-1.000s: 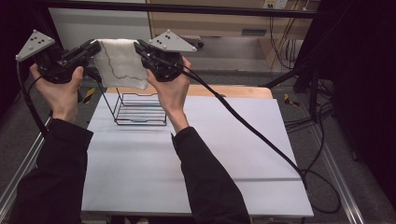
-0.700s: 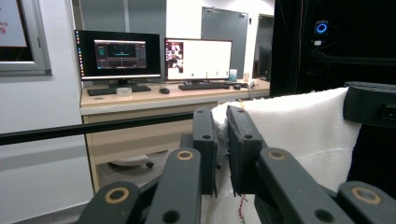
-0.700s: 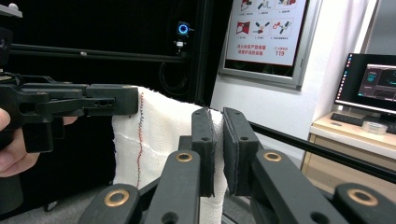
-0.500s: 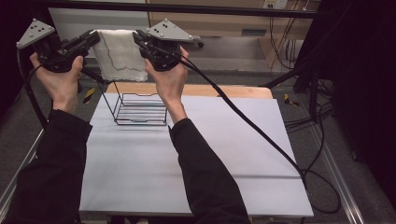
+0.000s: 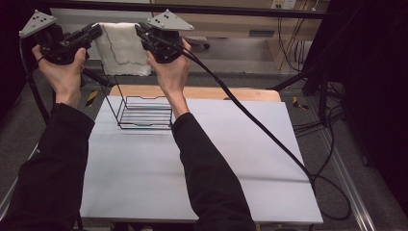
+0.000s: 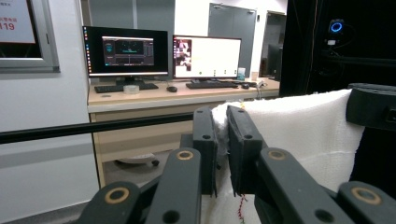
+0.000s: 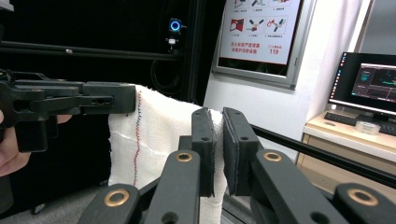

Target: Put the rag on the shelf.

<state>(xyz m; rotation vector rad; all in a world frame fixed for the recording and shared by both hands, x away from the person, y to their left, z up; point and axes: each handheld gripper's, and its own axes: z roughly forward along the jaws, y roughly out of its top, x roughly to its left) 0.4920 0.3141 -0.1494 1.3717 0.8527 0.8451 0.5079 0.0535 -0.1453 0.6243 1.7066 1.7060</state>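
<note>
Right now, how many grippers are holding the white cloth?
2. The left gripper pinches the upper left corner of the white cloth, and the right gripper pinches its upper right corner, above the wire basket.

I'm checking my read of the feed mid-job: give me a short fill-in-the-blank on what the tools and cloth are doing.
1. Both tools are shut on the top corners of the white ____.
2. The left tool and right tool hold the cloth ____ the table.
3. On the table stands a black ____ basket.

Missing: cloth; above; wire
</note>
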